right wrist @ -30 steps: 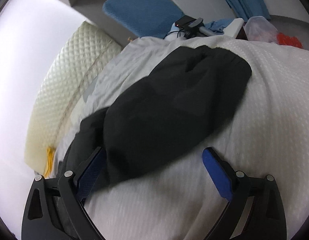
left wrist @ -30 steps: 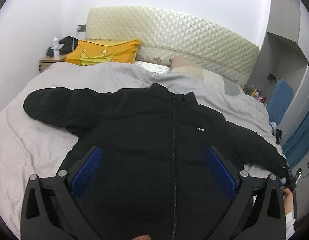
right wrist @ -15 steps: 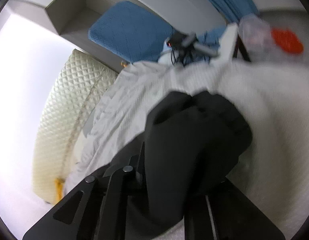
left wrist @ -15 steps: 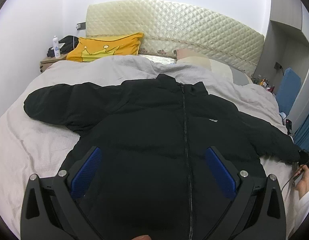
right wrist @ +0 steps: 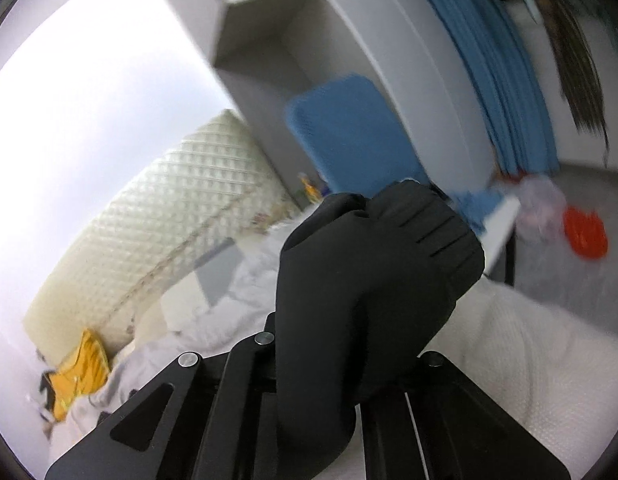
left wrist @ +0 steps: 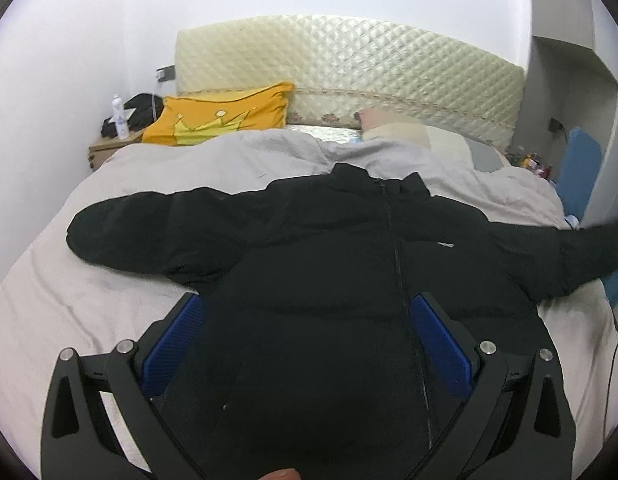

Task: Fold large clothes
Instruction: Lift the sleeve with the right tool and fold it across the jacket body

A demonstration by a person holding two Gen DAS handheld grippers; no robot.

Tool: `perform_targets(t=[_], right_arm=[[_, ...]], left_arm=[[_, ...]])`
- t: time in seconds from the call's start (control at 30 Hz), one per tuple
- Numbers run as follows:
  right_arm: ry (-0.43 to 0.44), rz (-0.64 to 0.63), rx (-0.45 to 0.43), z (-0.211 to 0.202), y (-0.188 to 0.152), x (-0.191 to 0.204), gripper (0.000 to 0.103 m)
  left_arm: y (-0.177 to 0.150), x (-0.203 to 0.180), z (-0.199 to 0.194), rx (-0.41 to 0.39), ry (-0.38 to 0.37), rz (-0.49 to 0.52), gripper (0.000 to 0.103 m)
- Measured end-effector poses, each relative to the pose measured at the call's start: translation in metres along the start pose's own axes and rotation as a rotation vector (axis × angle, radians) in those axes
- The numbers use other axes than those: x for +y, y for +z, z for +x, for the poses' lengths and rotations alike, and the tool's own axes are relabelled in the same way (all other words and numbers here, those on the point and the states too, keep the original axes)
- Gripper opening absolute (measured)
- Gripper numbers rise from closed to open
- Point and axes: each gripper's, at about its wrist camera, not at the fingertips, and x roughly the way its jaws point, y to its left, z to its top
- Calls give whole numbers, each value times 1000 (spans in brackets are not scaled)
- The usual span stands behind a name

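We saw the black jacket (left wrist: 329,264) lying front-up on the bed (left wrist: 61,304), collar toward twelve o'clock, zip running down its middle. Its hem was cut off at six o'clock in the left wrist view, and its right sleeve ran out of frame at three o'clock, blurred at the tip. In the right wrist view that sleeve's cuff (right wrist: 373,264) stood bunched above the right gripper (right wrist: 329,364), whose jaws were clamped on the cuff; the fabric hid the fingertips. The other sleeve lay stretched flat toward nine o'clock. The left gripper (left wrist: 305,340) hovered over the jacket's lower front with its jaws wide apart, blue pads (left wrist: 169,344) on either side, pressing nothing.

The bed carried a pale grey quilt (left wrist: 269,152), rumpled near the top. A yellow pillow (left wrist: 221,118) leaned at eleven o'clock against the cream quilted headboard (left wrist: 349,64). A bottle (left wrist: 120,118) stood on the bedside table (left wrist: 105,148). The right wrist view was smeared; we could make out a blue cushion (right wrist: 349,132), a blue curtain (right wrist: 505,80) and something orange (right wrist: 585,232).
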Motion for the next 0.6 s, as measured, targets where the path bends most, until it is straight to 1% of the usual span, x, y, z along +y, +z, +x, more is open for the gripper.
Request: perform_targets(t=[0.07,0.1,0.17,0.2,0.27,0.33,0.37,0.4,0.43,0.47,0.53,0.6], right_arm=[[16,-48,-8,-13,7,32,5],[33,-72,-15,-23,10,56,5],[67,-102,-28,-36,12,90,5],[77,-128,-30,-42,11,108,5],[89,-186,-31,-52,7,141,5],[121,-253,-38,-66,-1,187,5],[132,-270,-39,-69,-5,202,5],[151,-306,-39,-76,-12,228,5],[164,-332,-39,-80,-19,245,5],[173,-346,-39,-85,-25,253,5],[211,-373,-38,-93,-43,285,5],[253,-387,-23,-99,-61,301,6]], left_arm=[[-2,5,-4,-21,15,16,103],[-3,8,-6,-30,21,30,103],[-5,13,-9,-44,26,55,103],[-6,16,-11,-53,31,59,103],[-6,26,-16,-71,17,39,103],[-4,36,-22,-87,6,12,103],[-4,40,-24,-100,-6,9,103],[-4,43,-26,-107,-9,9,103],[-6,48,-26,-109,-3,10,103],[-9,52,-25,-105,1,12,103],[-15,58,-21,-81,-5,10,103],[-23,63,-17,-52,-18,1,103]])
